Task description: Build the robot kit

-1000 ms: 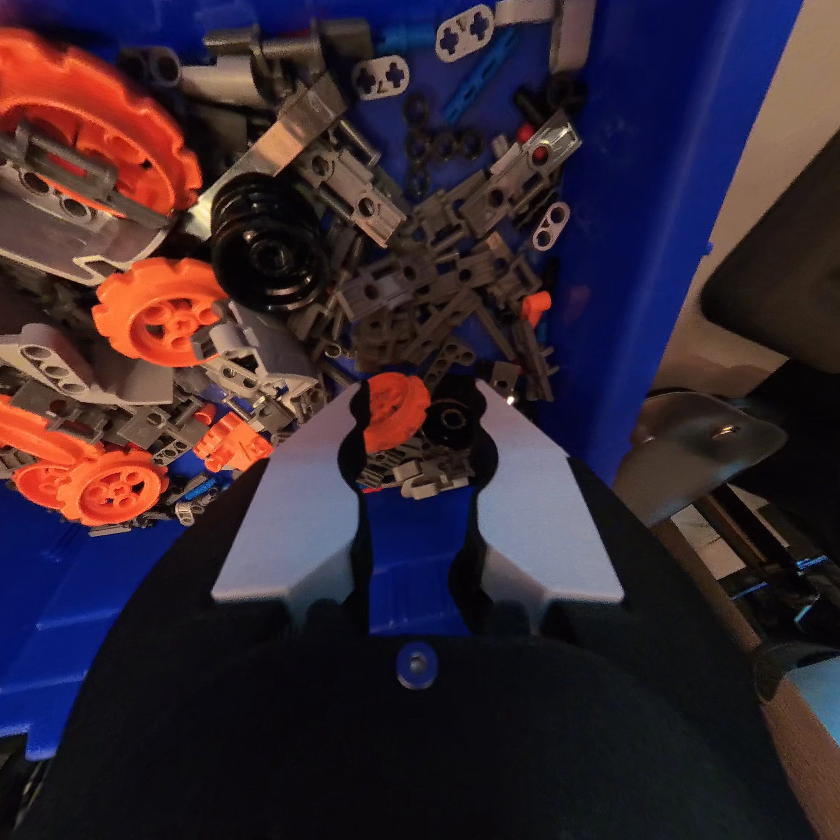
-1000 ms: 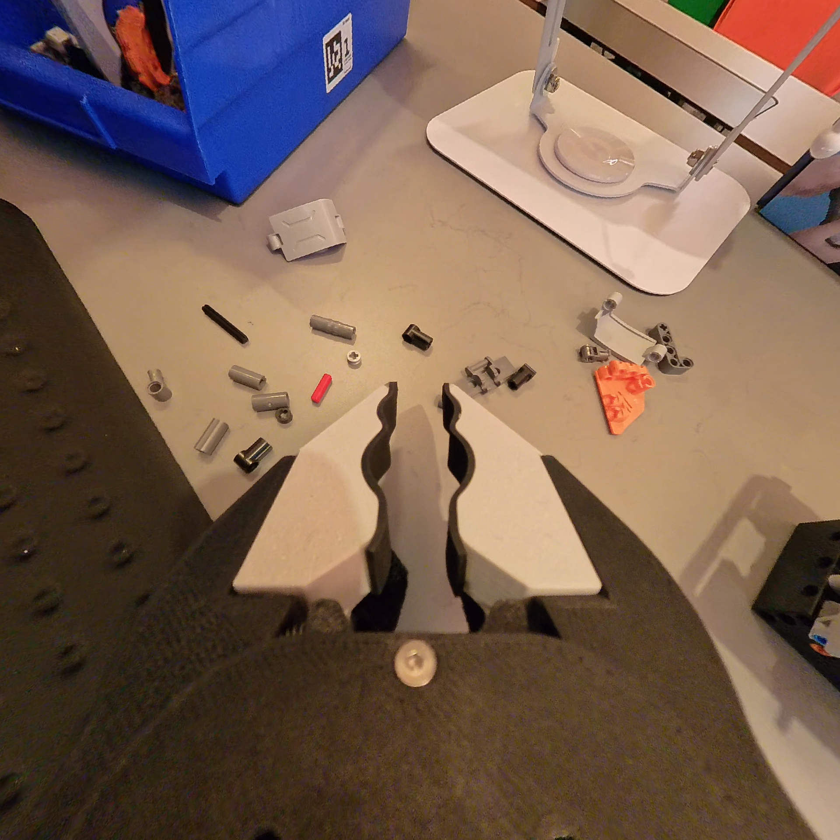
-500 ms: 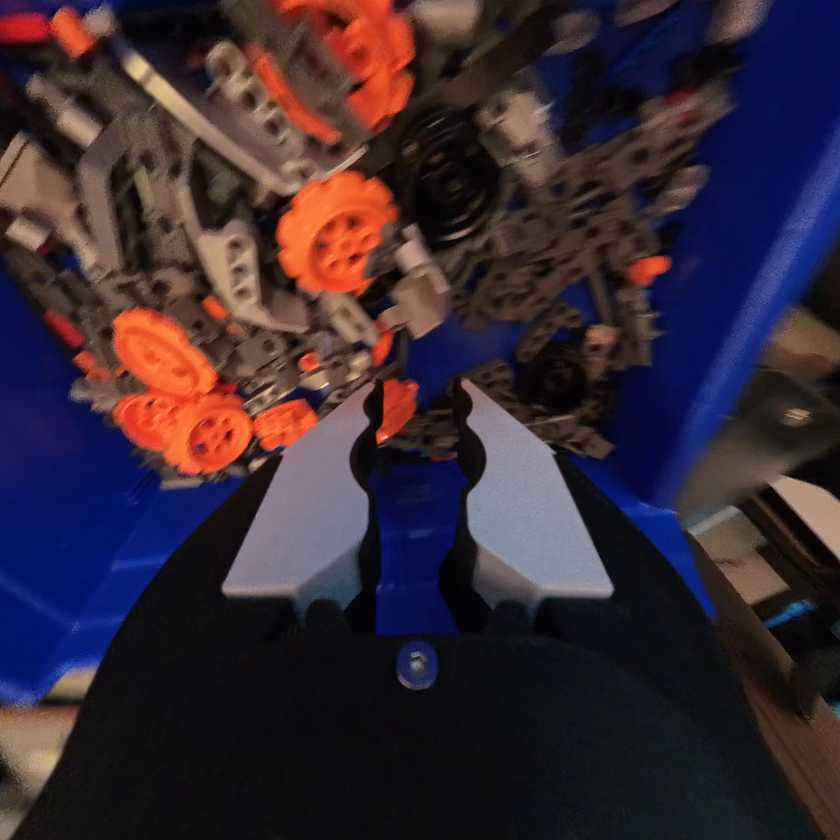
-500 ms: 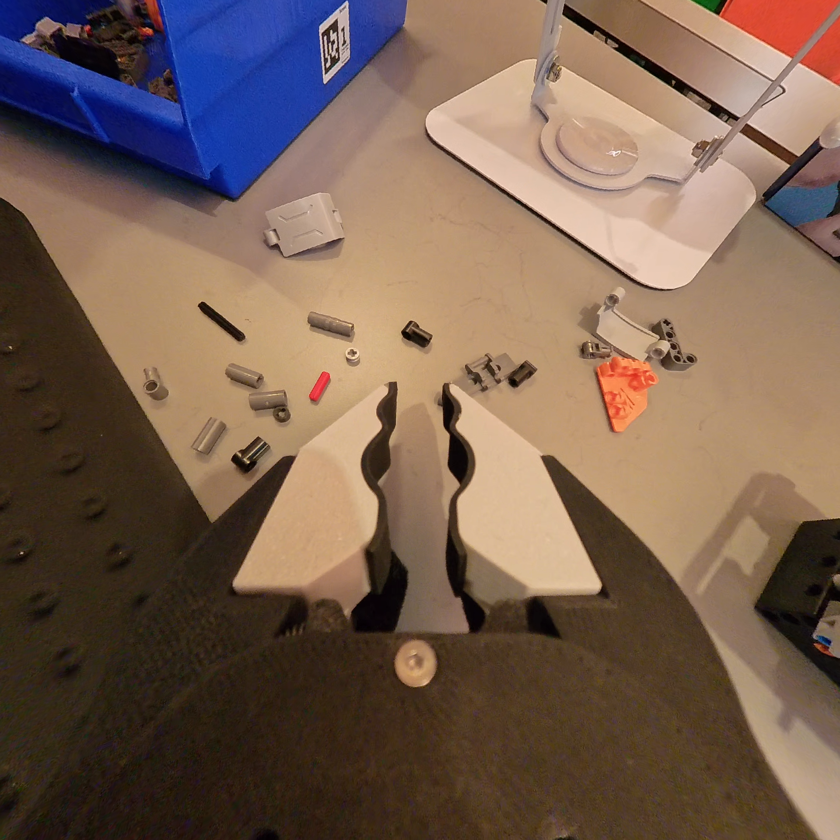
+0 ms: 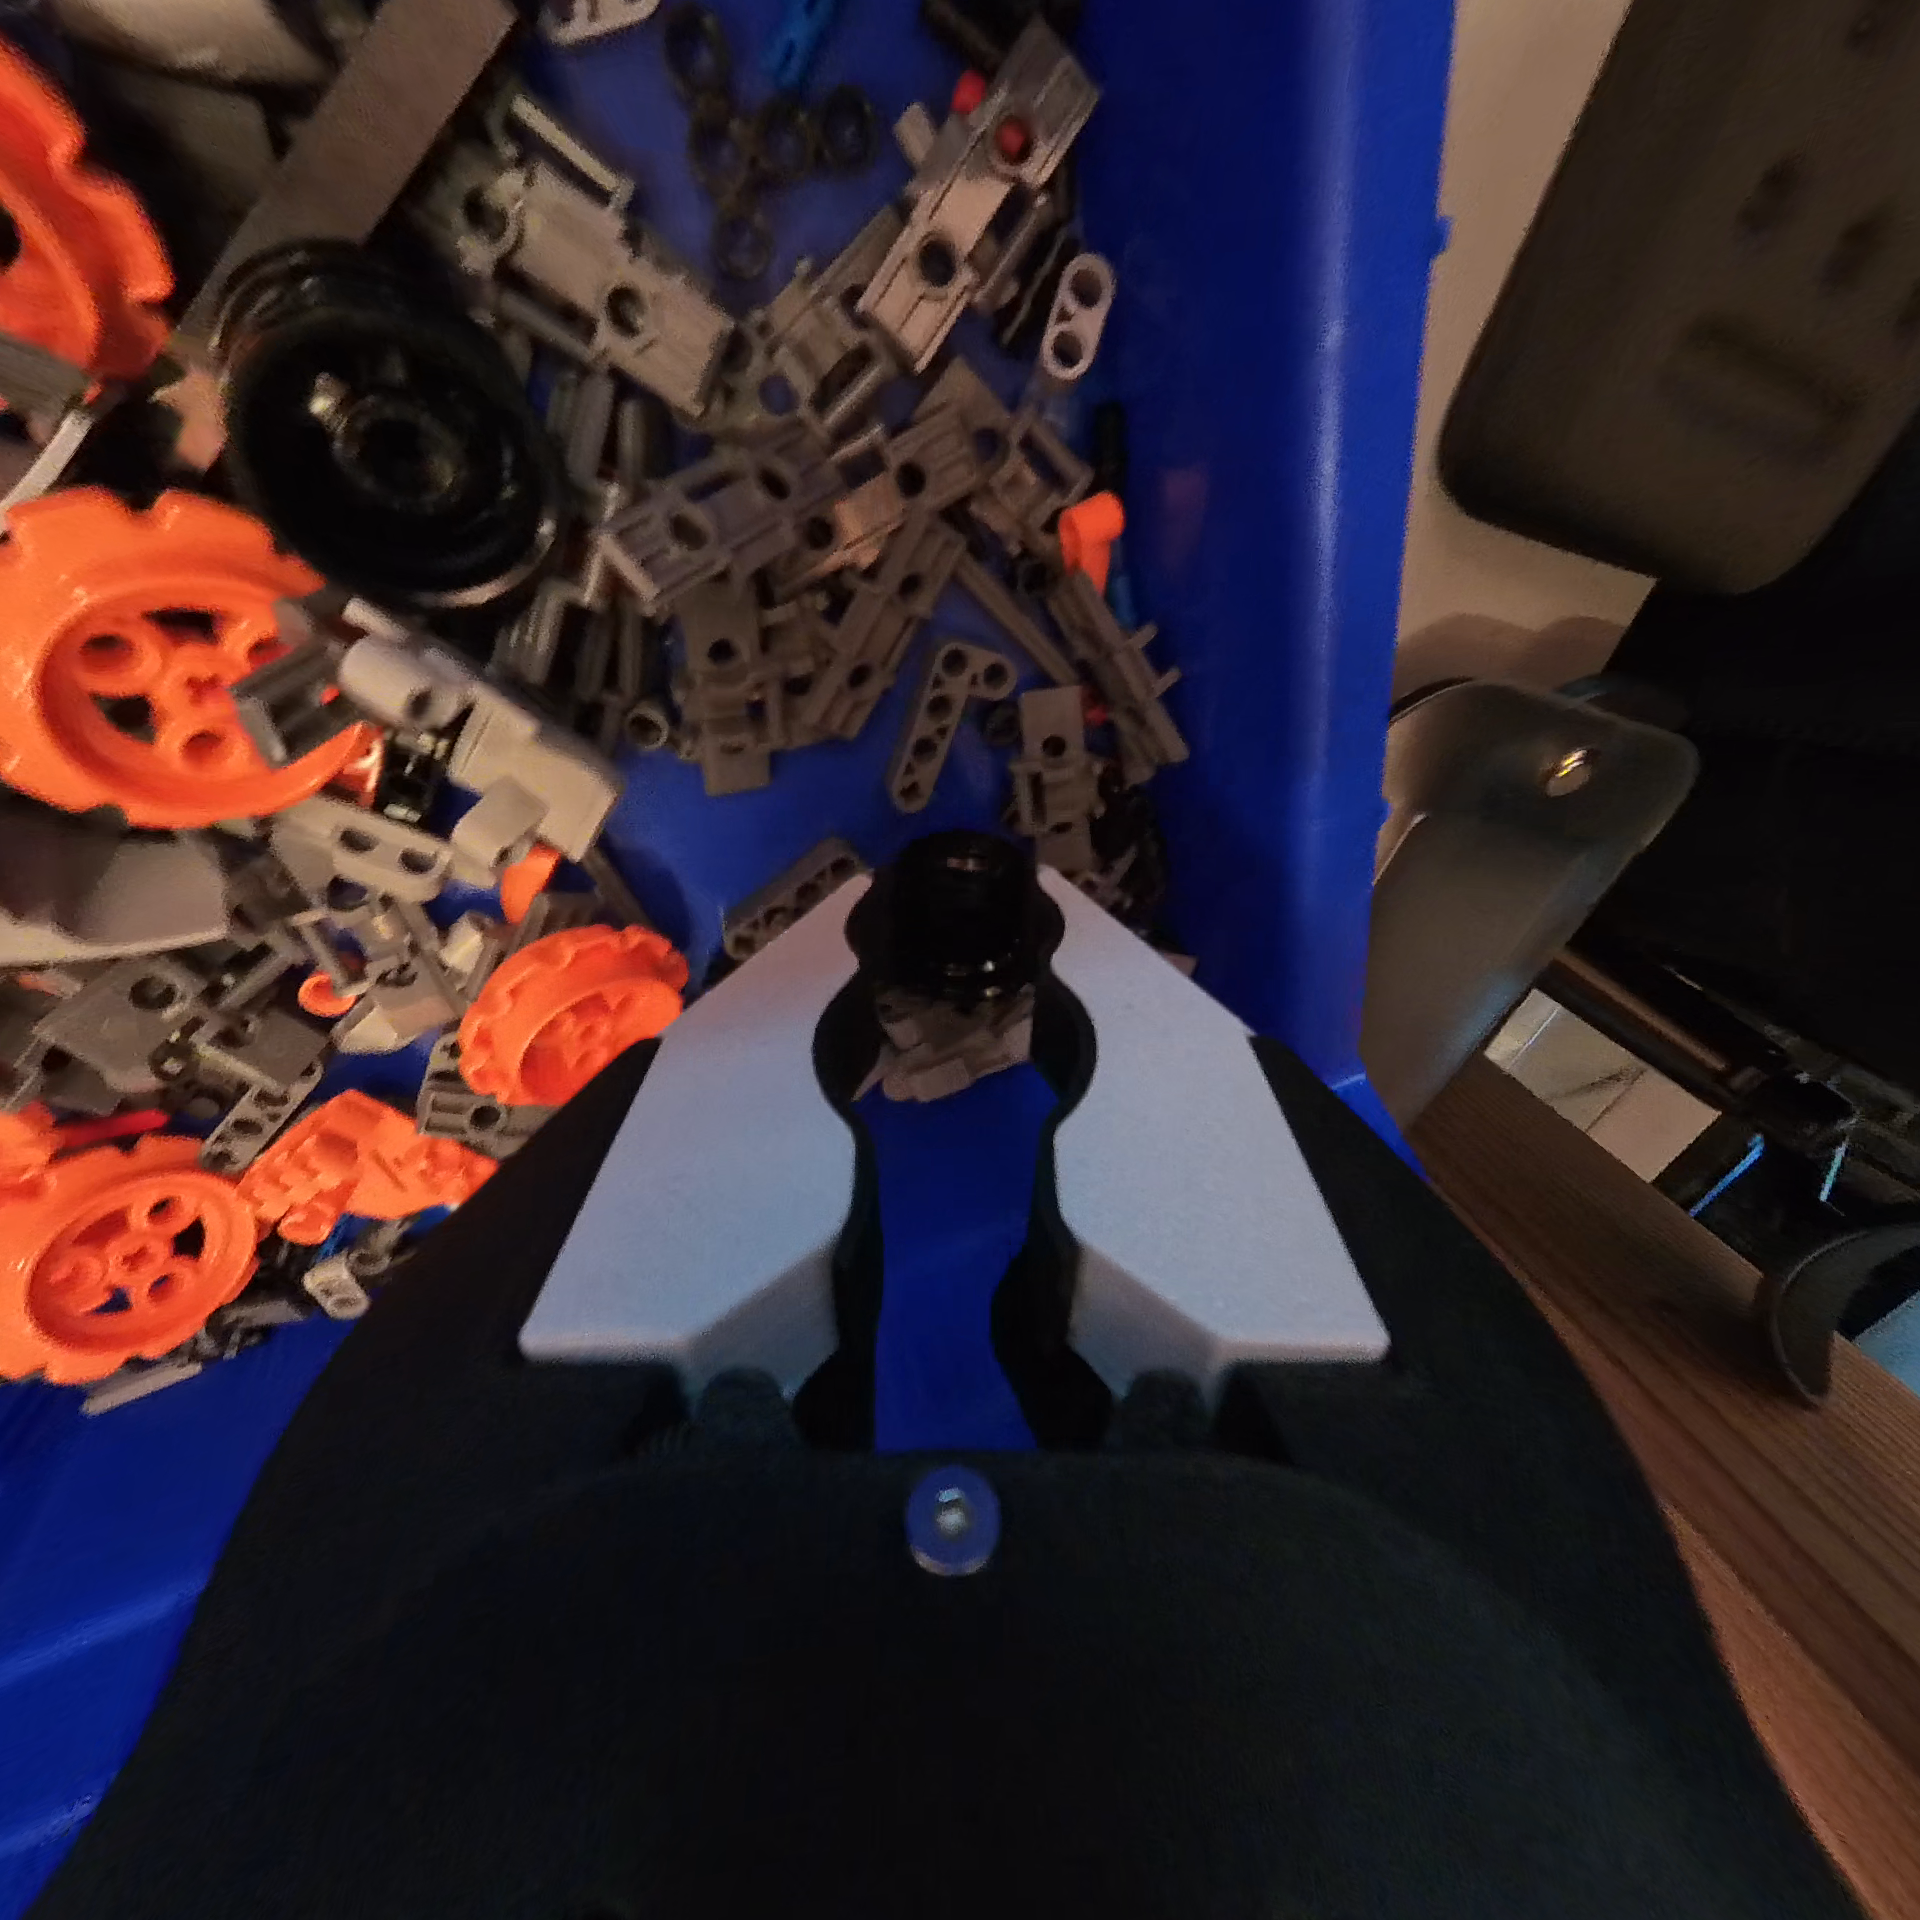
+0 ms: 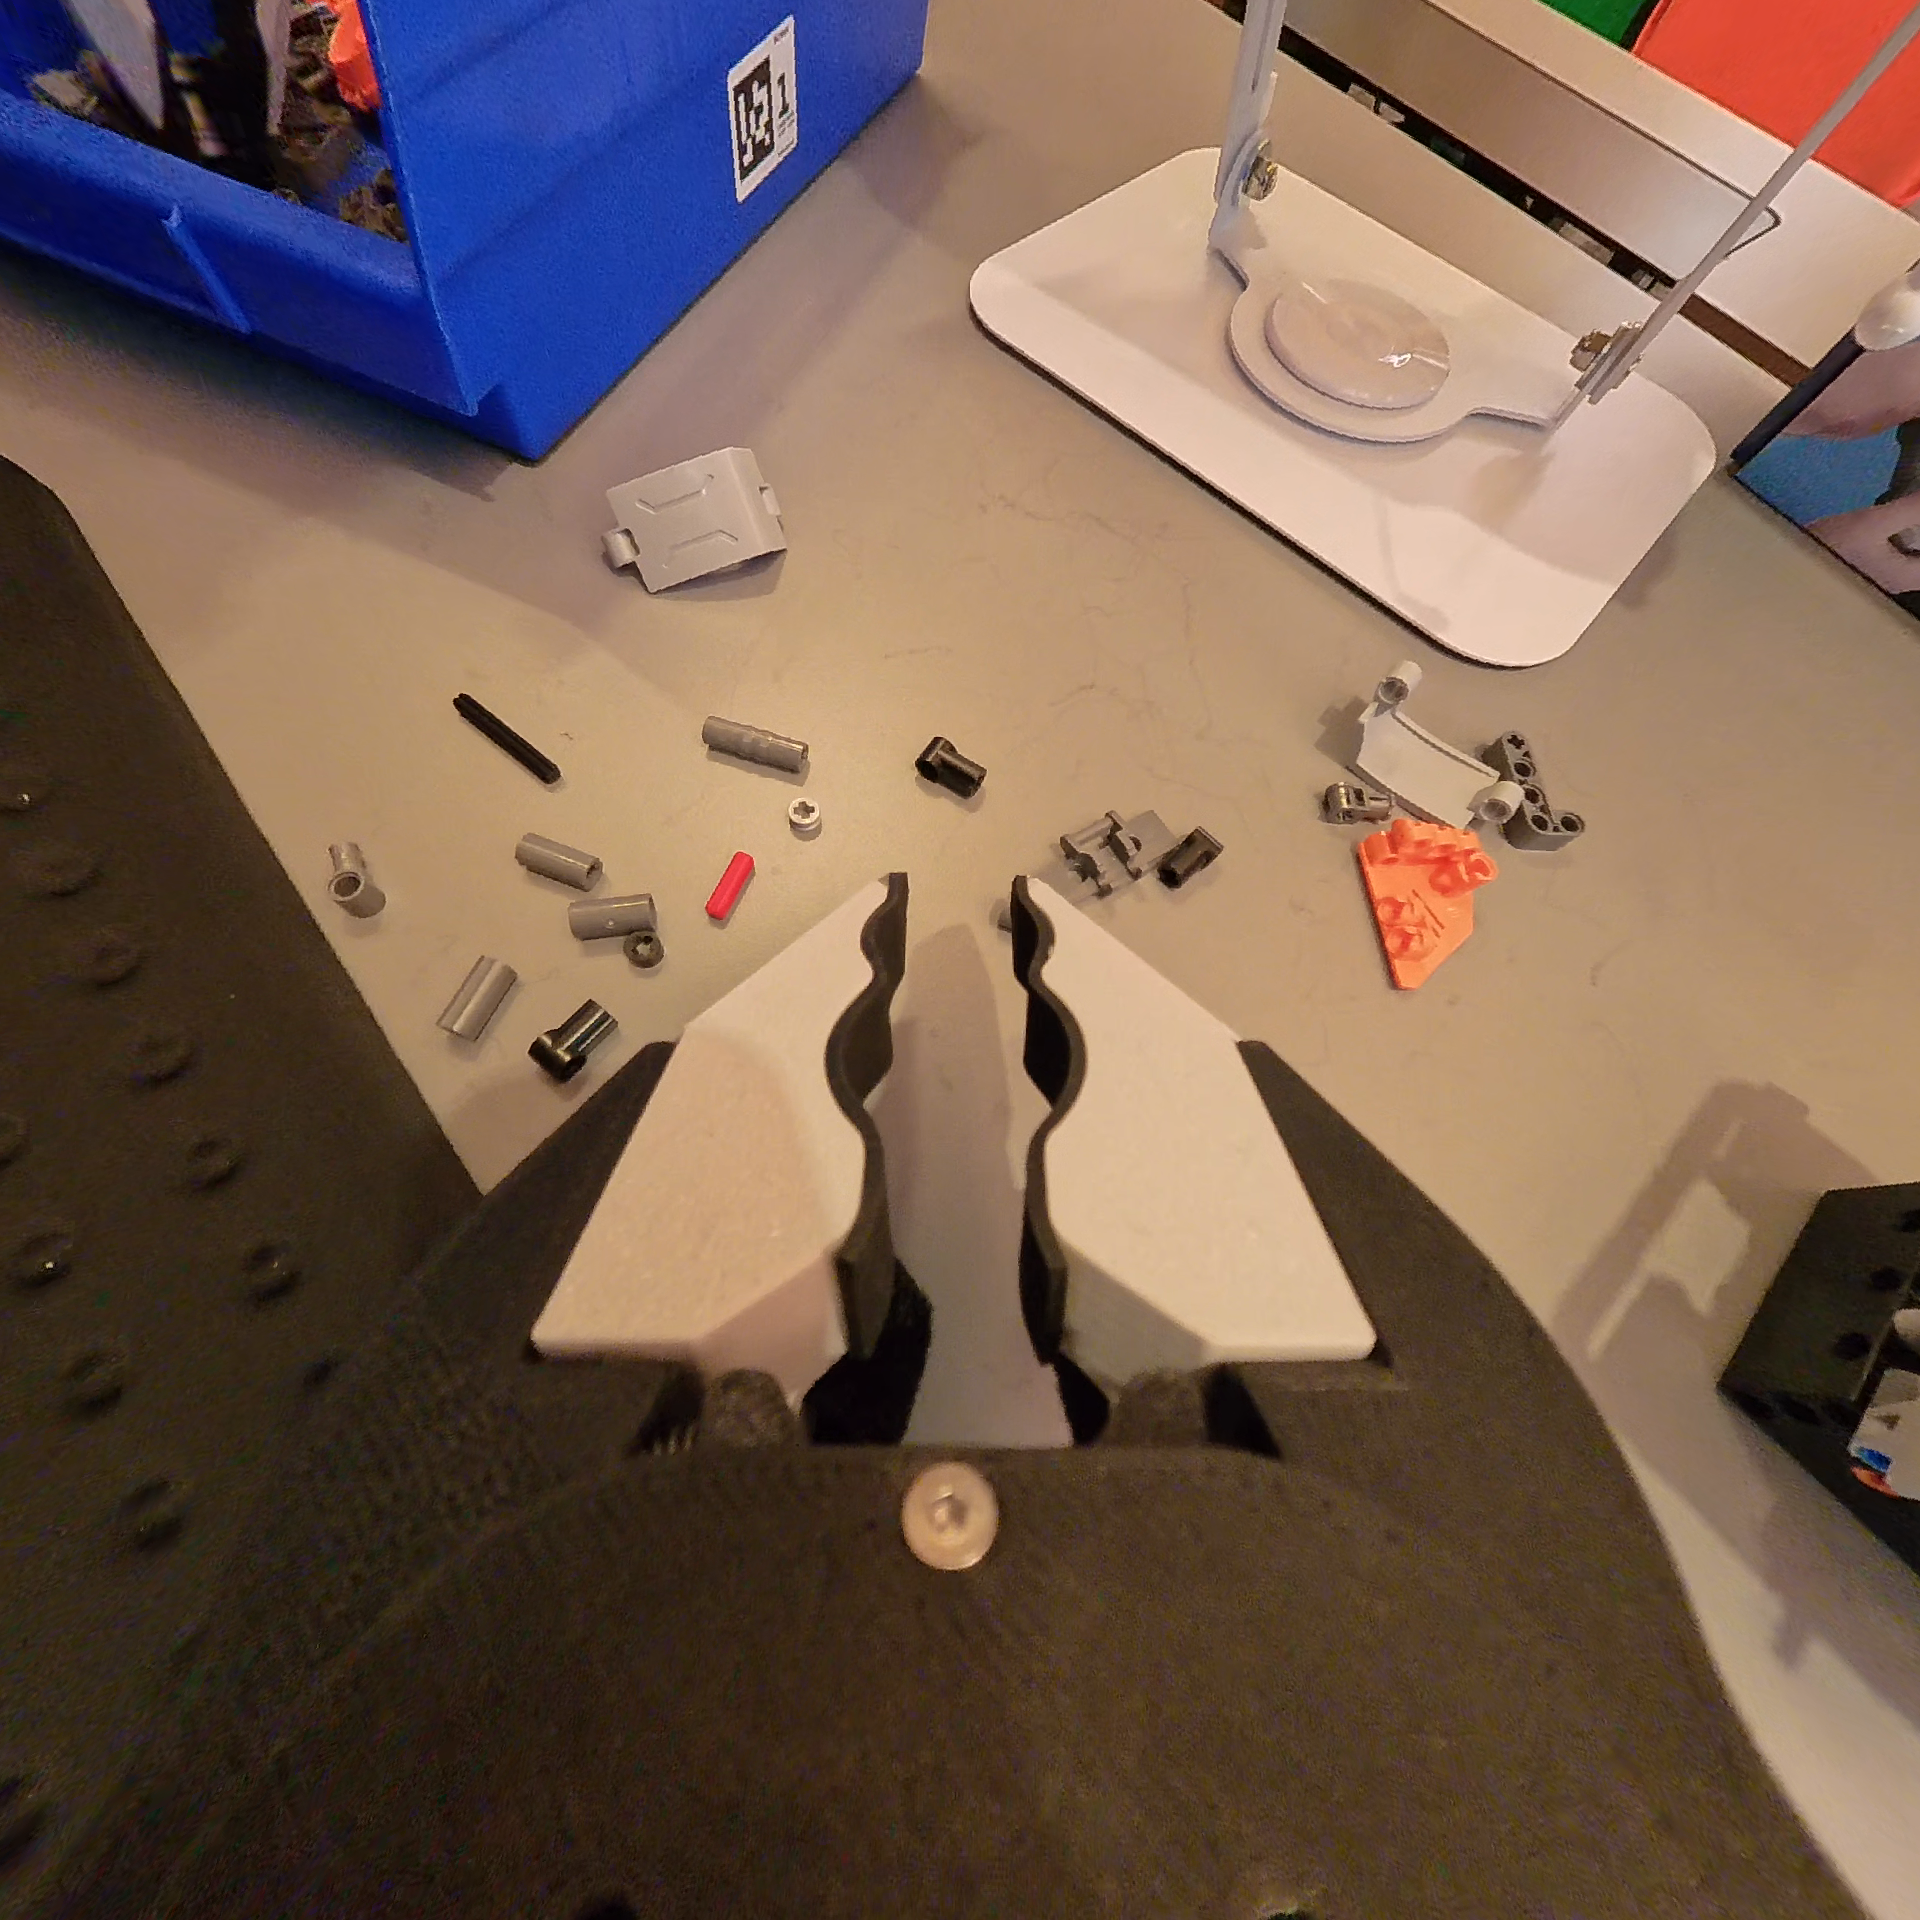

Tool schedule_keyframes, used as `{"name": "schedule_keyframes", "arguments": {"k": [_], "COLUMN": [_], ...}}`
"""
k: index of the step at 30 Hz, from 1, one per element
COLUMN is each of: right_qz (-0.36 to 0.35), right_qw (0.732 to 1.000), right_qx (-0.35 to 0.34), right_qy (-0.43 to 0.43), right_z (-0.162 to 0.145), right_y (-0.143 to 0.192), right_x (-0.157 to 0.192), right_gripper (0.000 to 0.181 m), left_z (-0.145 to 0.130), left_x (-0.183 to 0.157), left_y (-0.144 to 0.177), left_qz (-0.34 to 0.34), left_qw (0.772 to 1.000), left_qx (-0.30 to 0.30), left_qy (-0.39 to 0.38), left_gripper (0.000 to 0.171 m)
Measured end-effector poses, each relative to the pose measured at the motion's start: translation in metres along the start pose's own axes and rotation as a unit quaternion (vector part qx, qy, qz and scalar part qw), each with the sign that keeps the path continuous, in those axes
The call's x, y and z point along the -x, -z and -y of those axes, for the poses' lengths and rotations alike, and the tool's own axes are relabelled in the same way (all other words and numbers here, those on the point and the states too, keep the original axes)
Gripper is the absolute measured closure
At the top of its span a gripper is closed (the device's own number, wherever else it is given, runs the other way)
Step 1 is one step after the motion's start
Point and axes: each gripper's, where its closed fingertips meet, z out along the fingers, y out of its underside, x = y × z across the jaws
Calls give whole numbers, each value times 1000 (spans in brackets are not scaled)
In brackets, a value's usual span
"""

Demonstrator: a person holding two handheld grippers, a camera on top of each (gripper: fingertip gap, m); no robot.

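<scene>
Jaws of left gripper (image 5: pixel 954 914) are clamped on small black wheel (image 5: pixel 954 914) inside blue bin (image 5: pixel 1247 416), near its right wall. Wheel looks light, stiff, smooth; grip is across rim, w/ grey bits under it hard to make out. Right gripper (image 6: pixel 958 894) hovers over bench (image 6: pixel 1039 582), jaws slightly apart, empty, red pin (image 6: pixel 728 885) nearby.

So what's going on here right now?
The left gripper is down inside the blue bin of building-toy parts, its fingers closed around a small black wheel. The right gripper is open and empty above the grey table, where small pins and connectors lie scattered, a red pin nearby.
</scene>
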Motion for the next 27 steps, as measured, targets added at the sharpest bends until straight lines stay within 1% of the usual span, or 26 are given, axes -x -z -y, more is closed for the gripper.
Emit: {"name": "schedule_keyframes", "arguments": {"k": [9, 14, 16, 17, 18, 19, 20, 22, 24, 27], "right_qz": [1, 1, 1, 1, 1, 1, 1, 1, 1, 1], "right_qw": [1000, 1000, 1000, 1000, 1000, 1000, 1000, 1000, 1000, 1000], "right_qx": [1, 2, 2, 2, 3, 3, 3, 3, 4, 5], "right_qy": [0, 0, 1, 1, 1, 1, 1, 1, 1, 2], "right_z": [0, 0, 0, 0, -1, -1, -1, -1, -1, -1], "right_y": [0, -1, -1, -1, -1, -1, -1, -1, -1, -2], "right_x": [0, 0, 0, 0, 0, 0, 0, 0, 1, 1], "right_gripper": [164, 164, 164, 164, 164, 164, 164, 164, 164, 164], "left_z": [-20, -25, -28, -30, -34, -35, -32, -24, -17, 7], "left_x": [52, 73, 78, 77, 74, 67, 61, 56, 52, 34], "left_y": [29, 34, 34, 34, 32, 30, 32, 39, 45, 52], "left_qz": [53, 81, 90, 88, 78, 51, 30, 21, 16, 1], "left_qw": [997, 992, 990, 990, 991, 992, 992, 992, 993, 994], "left_qx": [-23, -33, -28, -23, -11, -5, -11, -38, -50, -83], "left_qy": [54, 94, 107, 106, 109, 120, 126, 117, 108, 71], "left_gripper": [150, 150, 146, 146, 137, 120, 116, 123, 120, 123]}}
